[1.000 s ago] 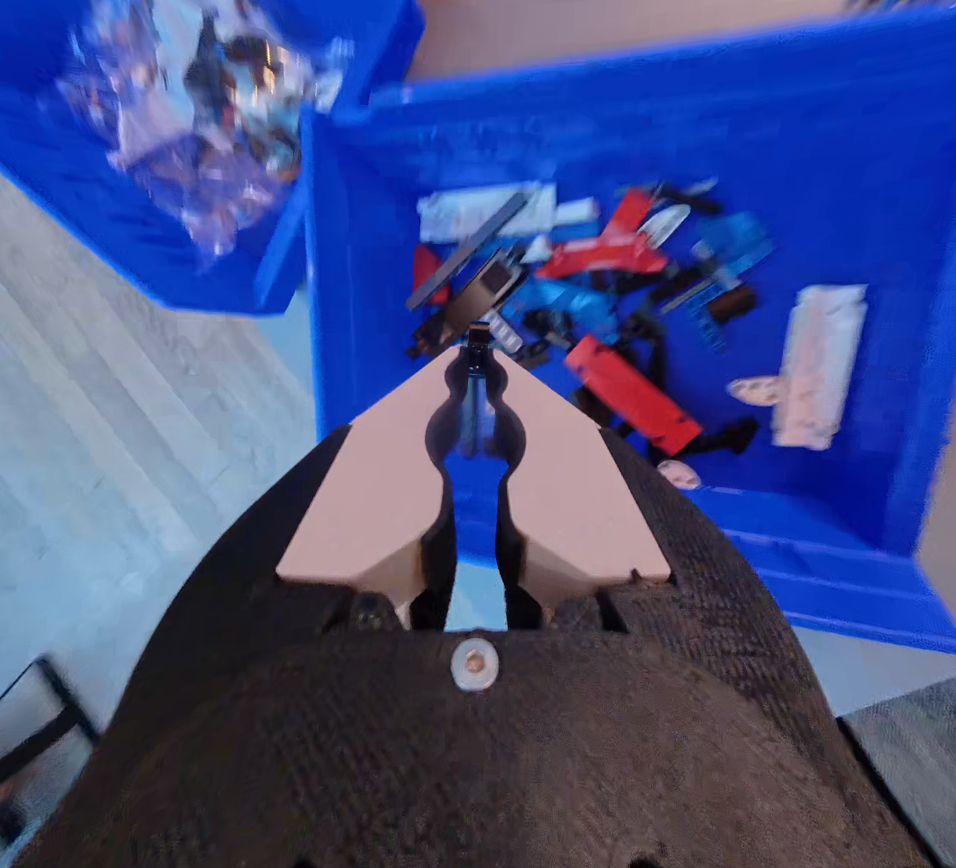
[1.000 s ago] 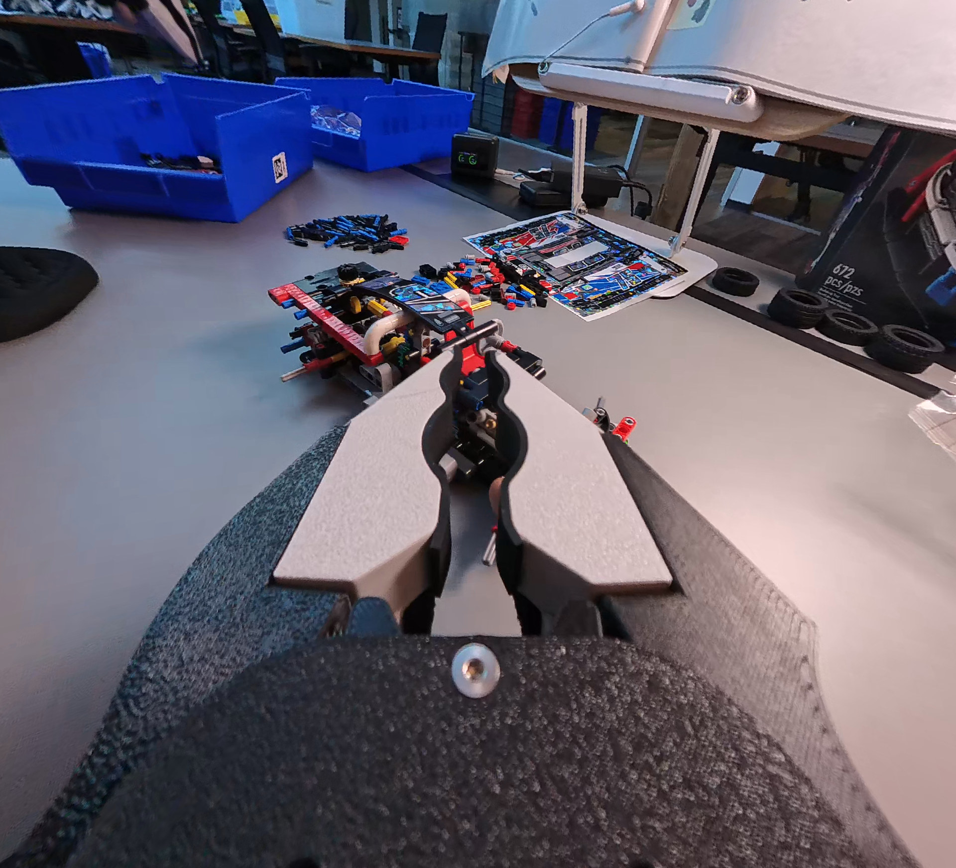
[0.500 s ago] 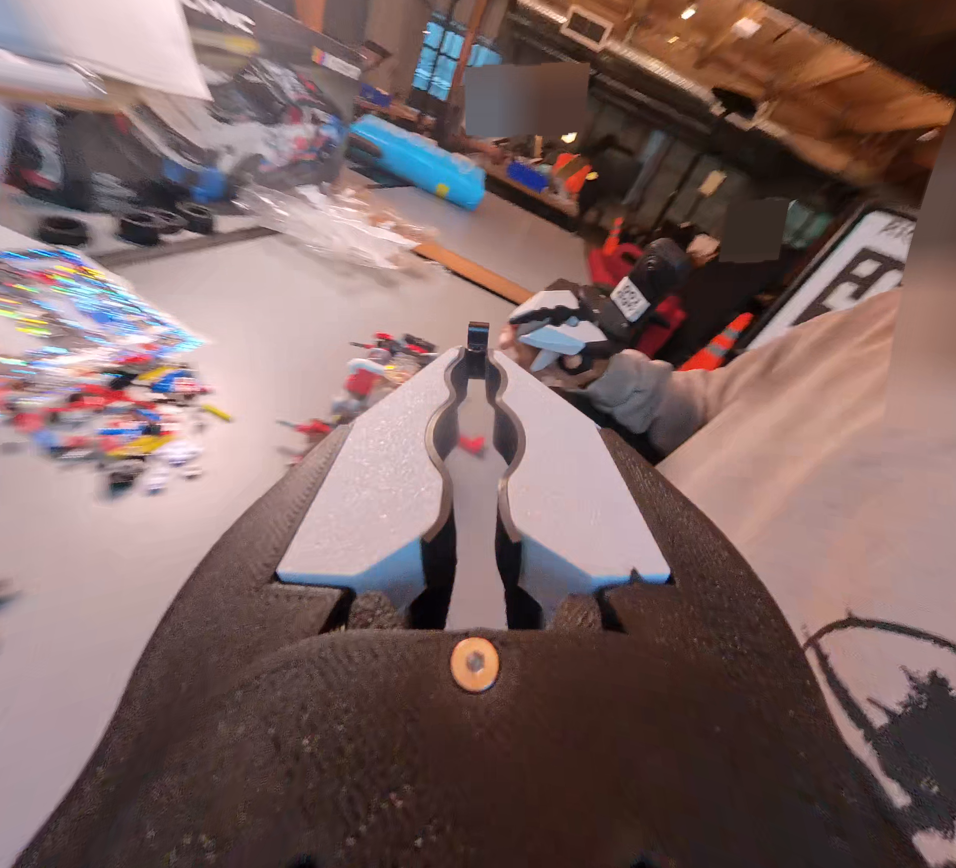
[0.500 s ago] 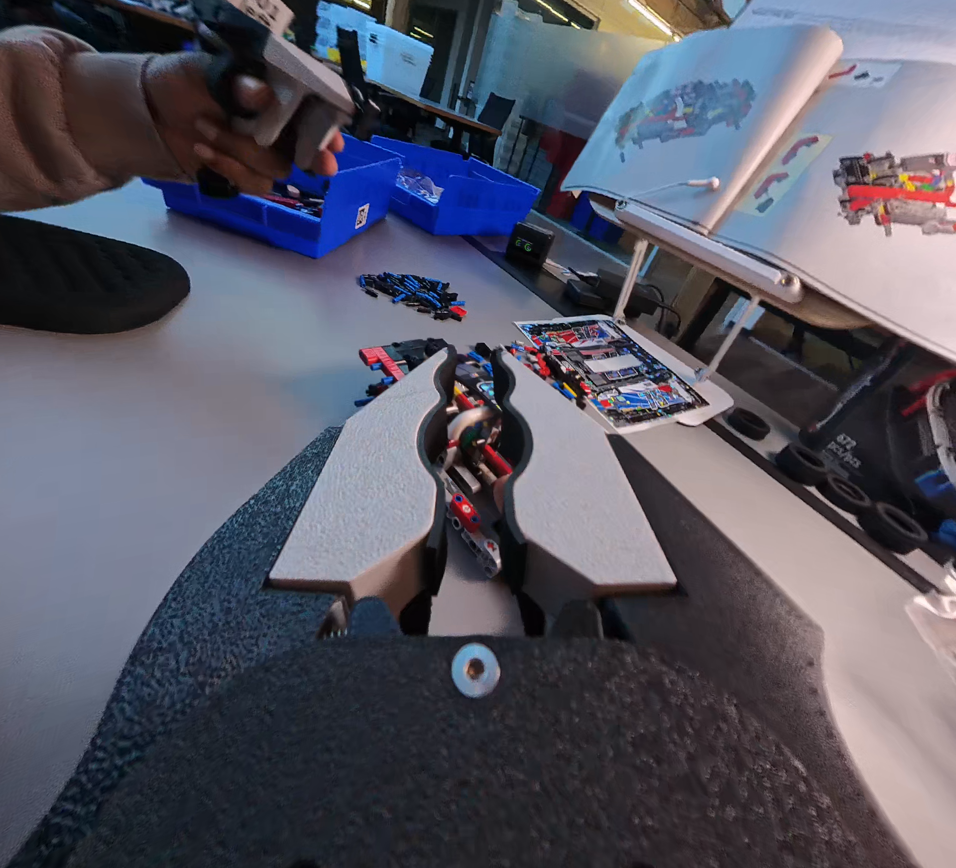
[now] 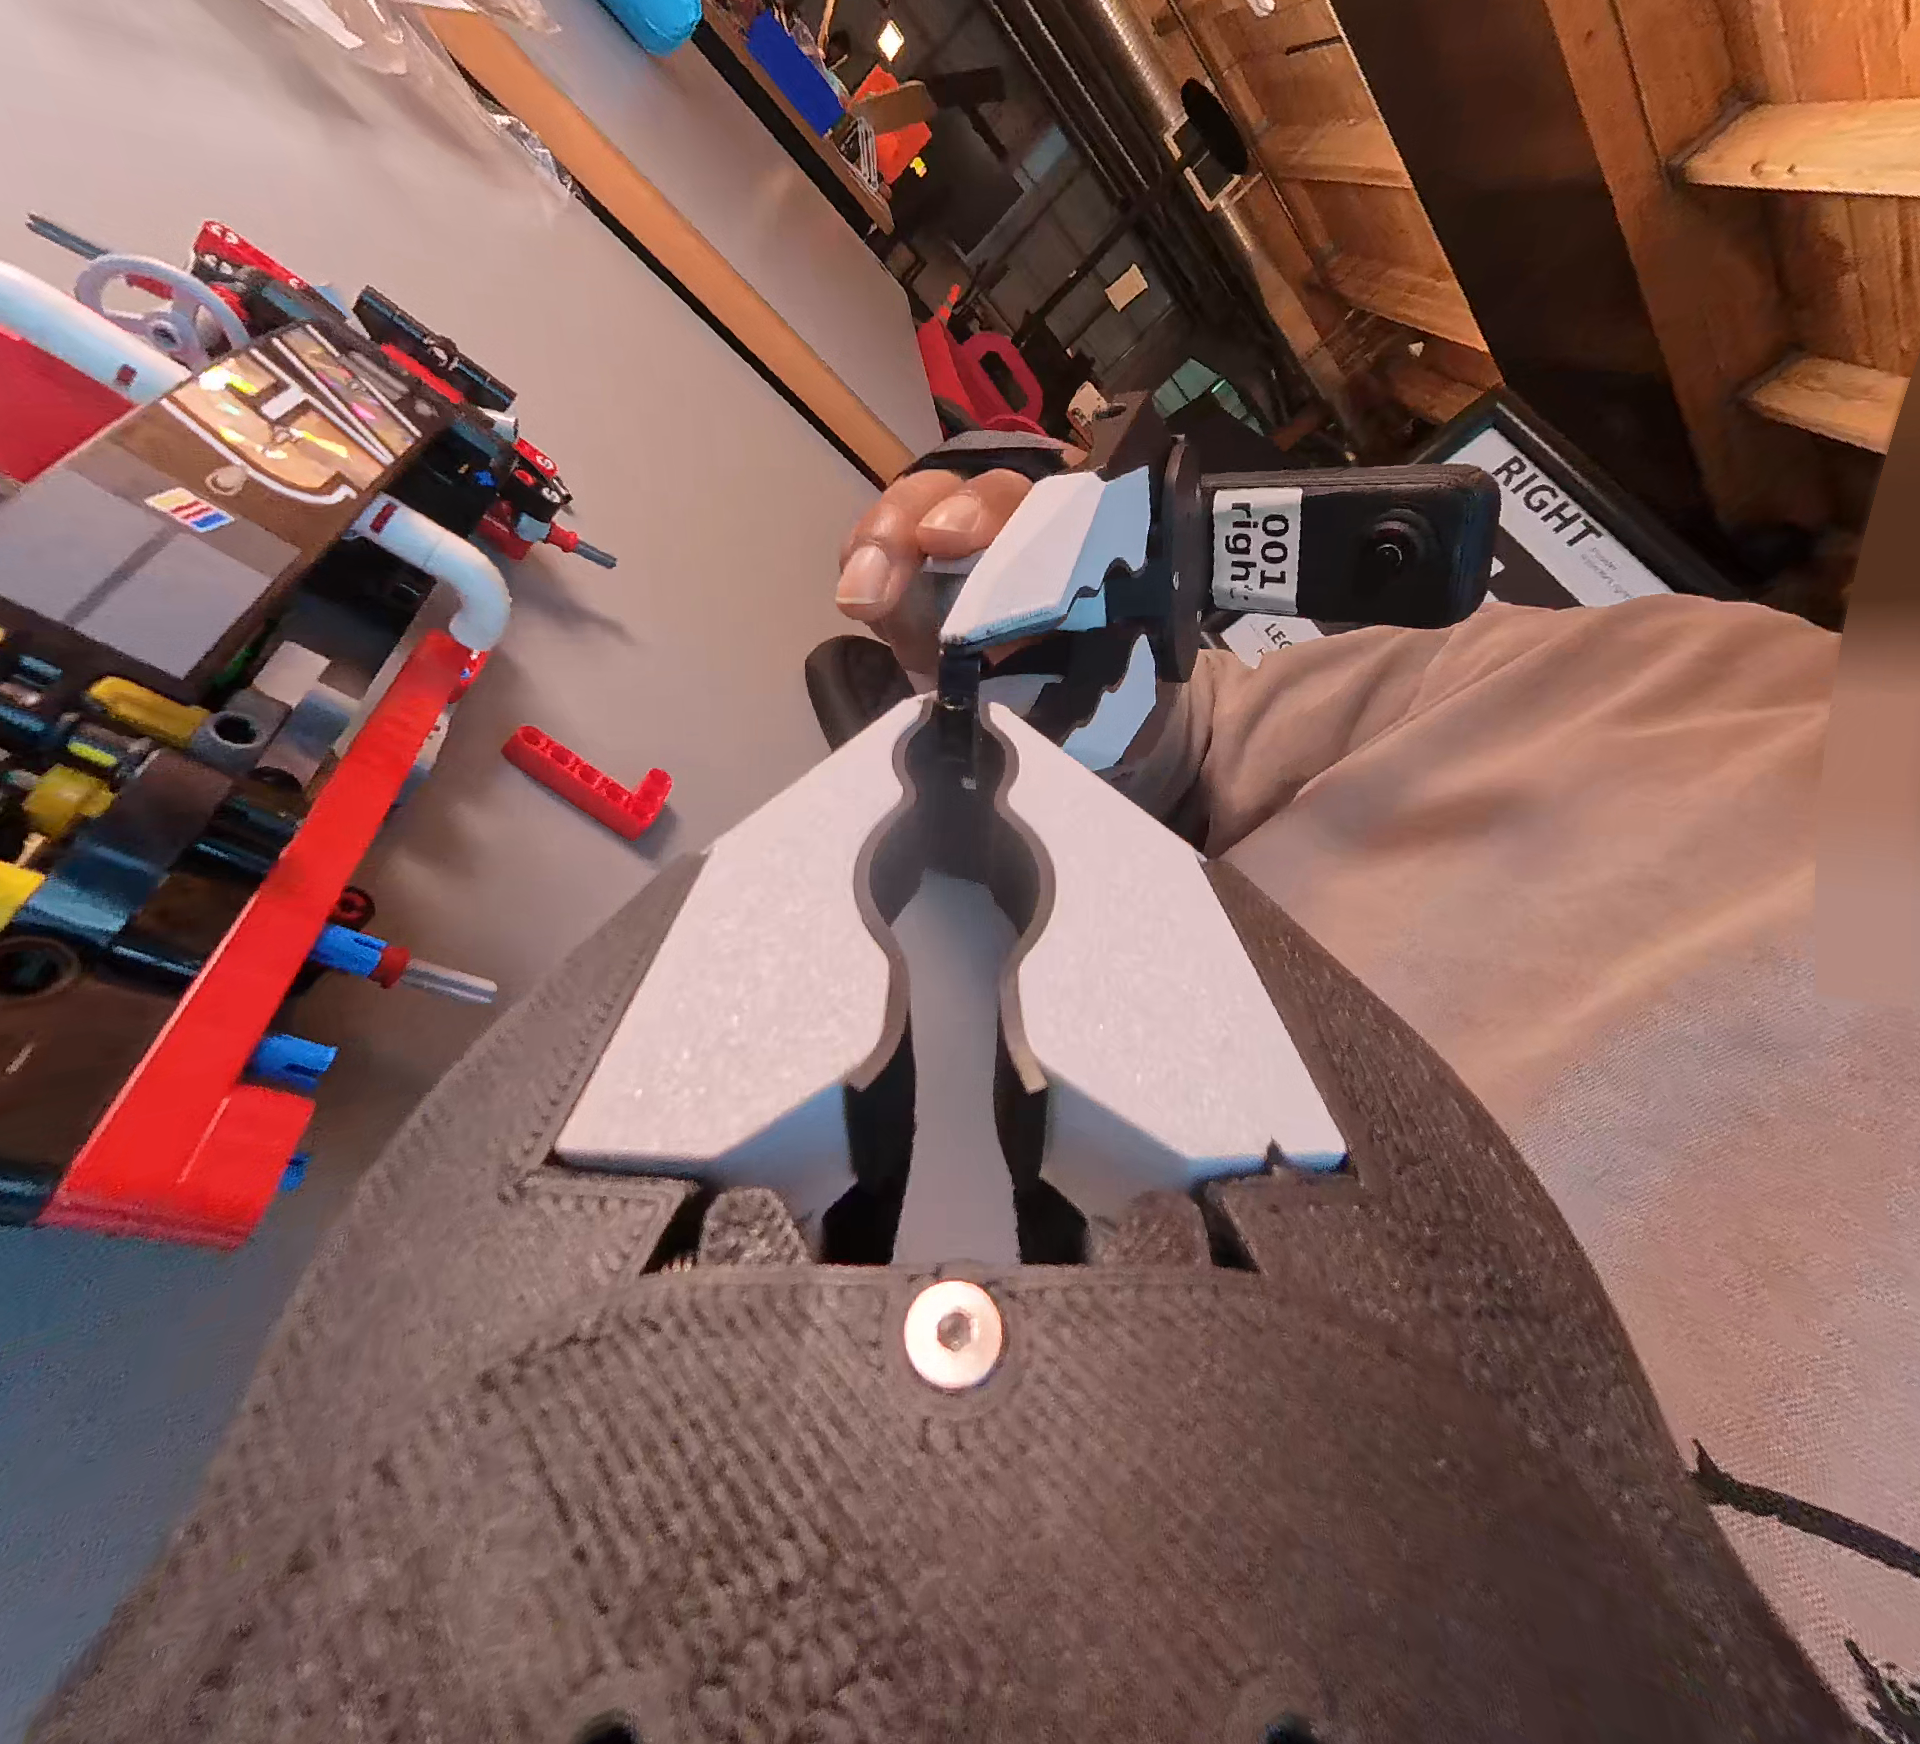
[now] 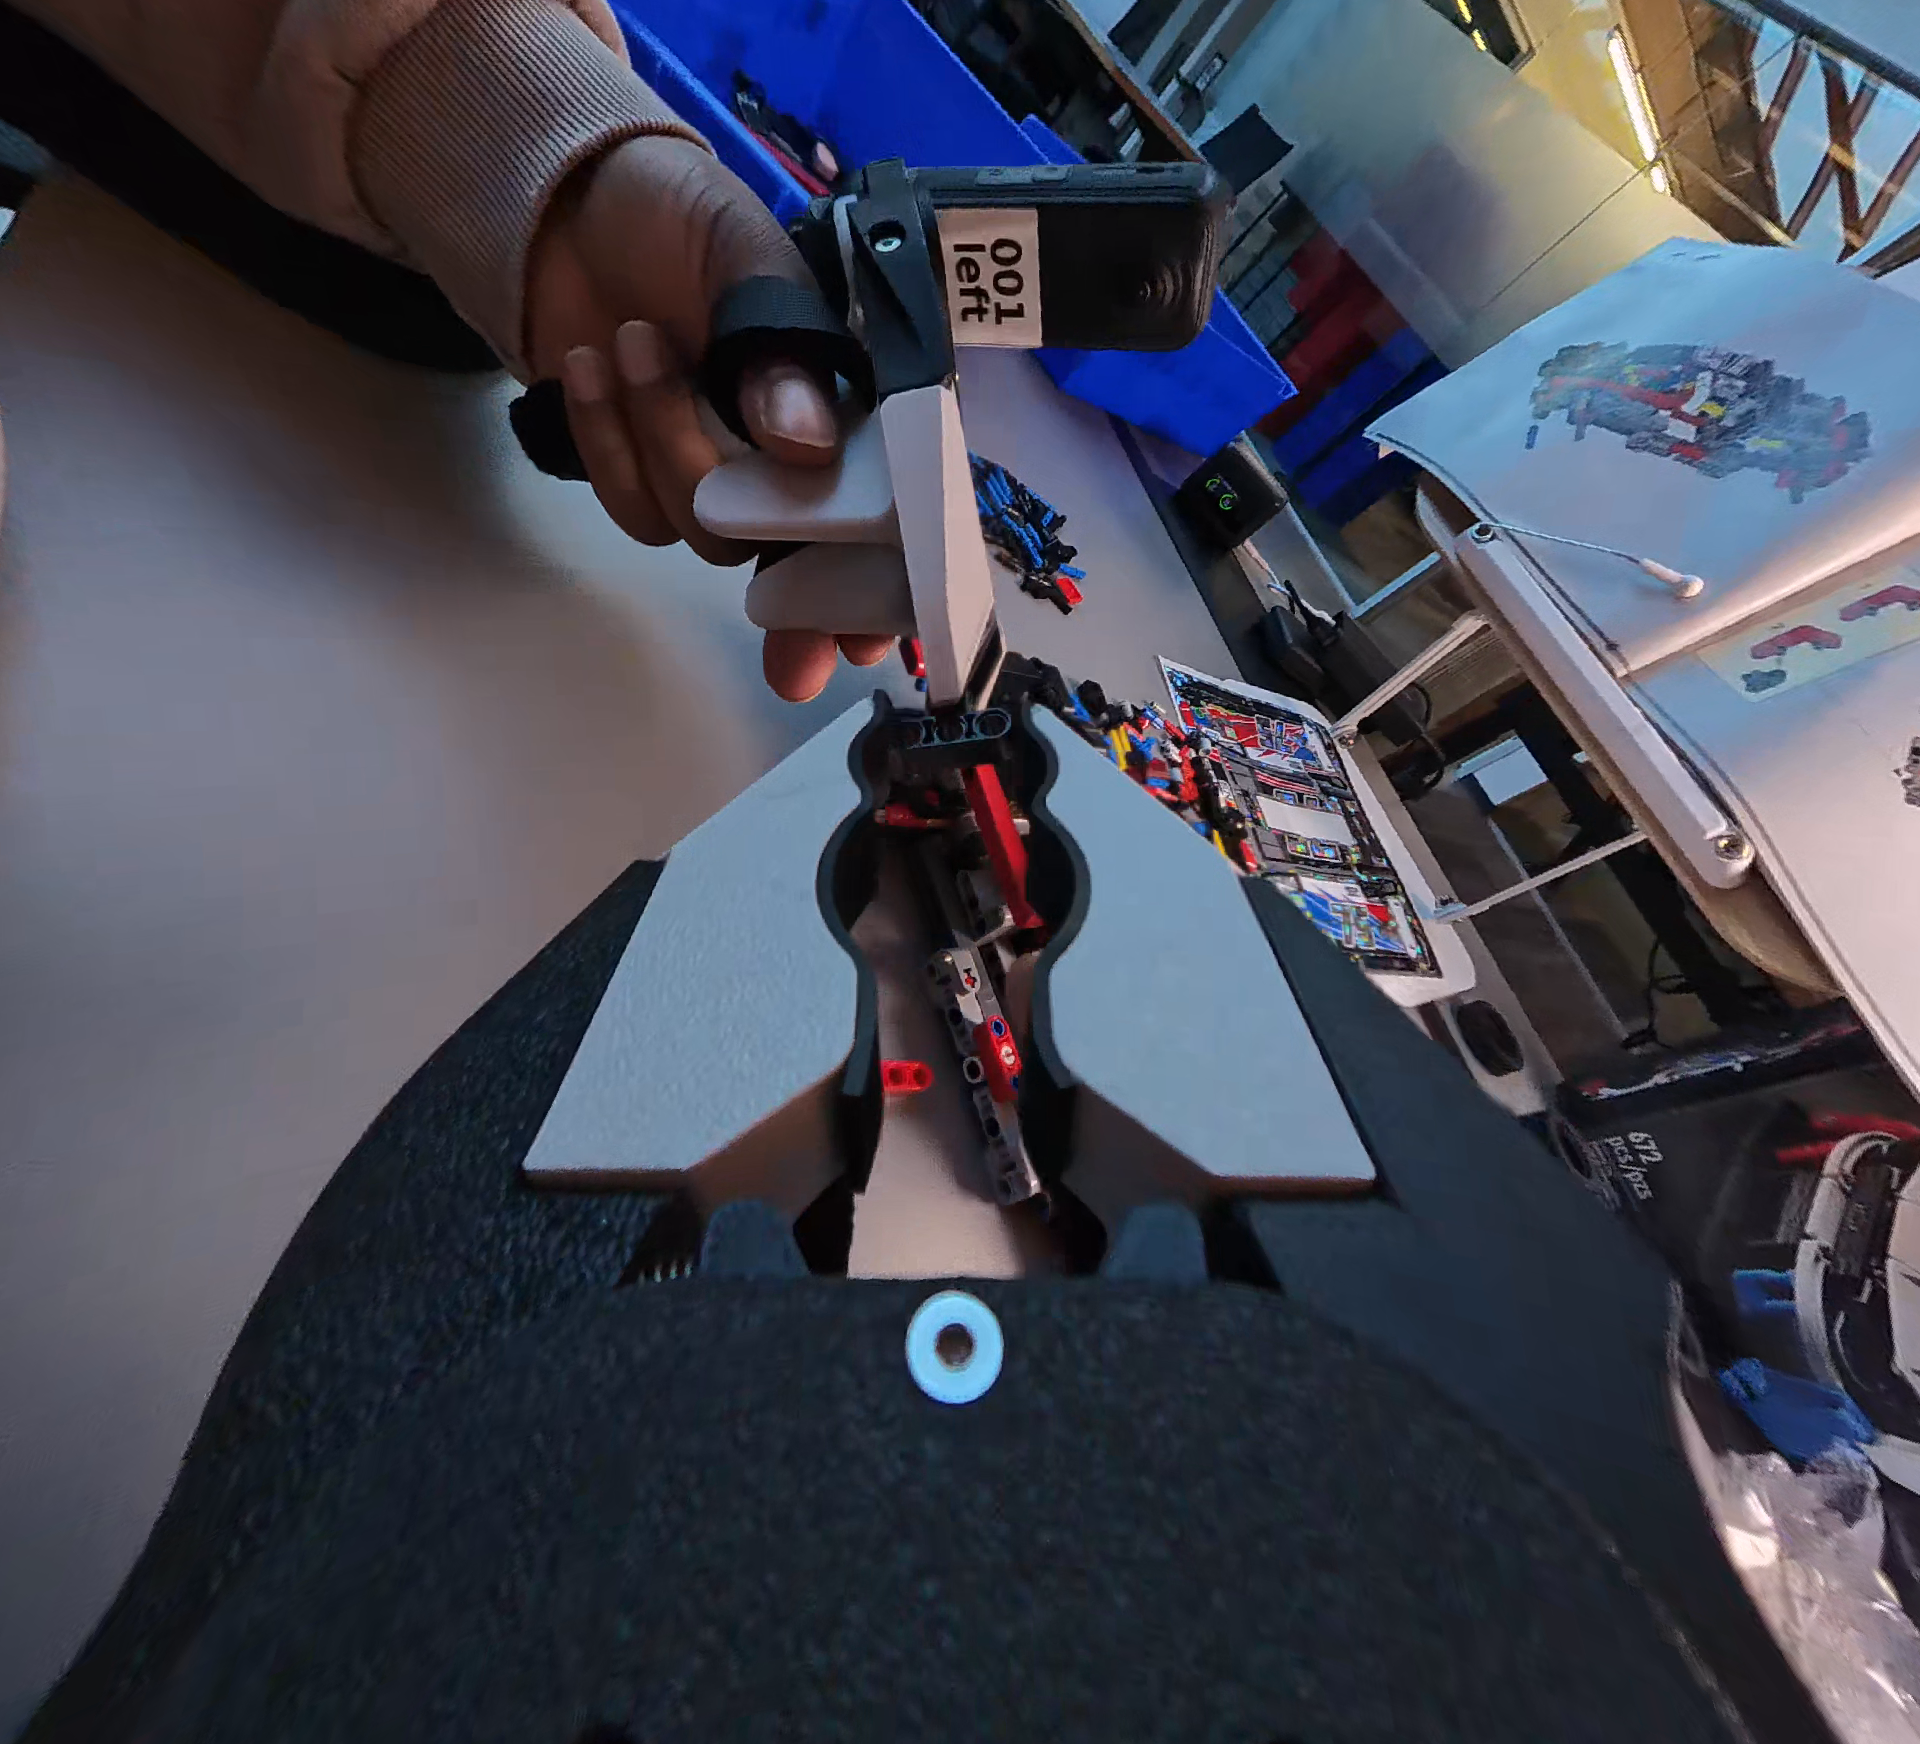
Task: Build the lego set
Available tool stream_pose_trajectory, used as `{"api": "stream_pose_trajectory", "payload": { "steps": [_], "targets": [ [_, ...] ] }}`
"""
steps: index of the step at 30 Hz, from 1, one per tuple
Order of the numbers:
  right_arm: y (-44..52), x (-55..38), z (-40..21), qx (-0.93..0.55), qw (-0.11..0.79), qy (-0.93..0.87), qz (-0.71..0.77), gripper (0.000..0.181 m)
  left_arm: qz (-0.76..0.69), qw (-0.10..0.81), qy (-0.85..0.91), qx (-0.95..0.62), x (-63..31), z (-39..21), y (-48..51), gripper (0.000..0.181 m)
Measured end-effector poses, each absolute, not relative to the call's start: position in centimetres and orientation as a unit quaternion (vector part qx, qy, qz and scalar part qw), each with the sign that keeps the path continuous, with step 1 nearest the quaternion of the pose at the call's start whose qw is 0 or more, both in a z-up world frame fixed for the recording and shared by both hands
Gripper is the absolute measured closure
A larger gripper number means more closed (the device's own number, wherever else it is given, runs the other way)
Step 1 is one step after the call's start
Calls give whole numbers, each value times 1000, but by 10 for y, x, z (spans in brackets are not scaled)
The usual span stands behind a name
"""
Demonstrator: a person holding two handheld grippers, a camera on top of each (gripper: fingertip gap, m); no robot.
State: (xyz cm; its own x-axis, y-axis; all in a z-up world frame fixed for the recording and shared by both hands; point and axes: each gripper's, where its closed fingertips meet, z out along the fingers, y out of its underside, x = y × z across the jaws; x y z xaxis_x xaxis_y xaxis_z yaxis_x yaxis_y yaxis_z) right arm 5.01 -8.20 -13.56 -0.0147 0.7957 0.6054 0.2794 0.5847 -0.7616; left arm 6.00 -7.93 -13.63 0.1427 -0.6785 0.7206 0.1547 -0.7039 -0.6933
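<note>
Worktop carries the half-built lego model at left, a loose red angle beam lying near it. Left tool, pinched nearly shut on a small black beam, meets the right tool, whose tips also grip it, seemingly to hand it over.

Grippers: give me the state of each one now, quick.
Left gripper: shut on a small black lego piece.
Right gripper: shut on the same black lego piece.
</note>
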Motion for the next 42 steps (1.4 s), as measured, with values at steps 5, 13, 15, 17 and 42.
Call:
{"api": "stream_pose_trajectory", "payload": {
  "steps": [5,13,15,17,42],
  "targets": [
    [-82,54,-151,-440,521,-682,264,161,-533,401,252,-701,54,-144,-77,165],
    [-23,123,-213,-660,325,-633,241,161,-277,585,262,-716,-21,-120,-37,144],
    [-18,132,-224,-686,292,-626,229,160,-239,618,235,-711,-42,-111,-31,163],
    [-18,131,-232,-698,274,-621,227,160,-207,640,216,-708,-61,-104,-28,181],
    [-13,143,-235,-702,287,-615,217,149,-160,622,217,-736,-85,-137,-32,181]
  ]
}}
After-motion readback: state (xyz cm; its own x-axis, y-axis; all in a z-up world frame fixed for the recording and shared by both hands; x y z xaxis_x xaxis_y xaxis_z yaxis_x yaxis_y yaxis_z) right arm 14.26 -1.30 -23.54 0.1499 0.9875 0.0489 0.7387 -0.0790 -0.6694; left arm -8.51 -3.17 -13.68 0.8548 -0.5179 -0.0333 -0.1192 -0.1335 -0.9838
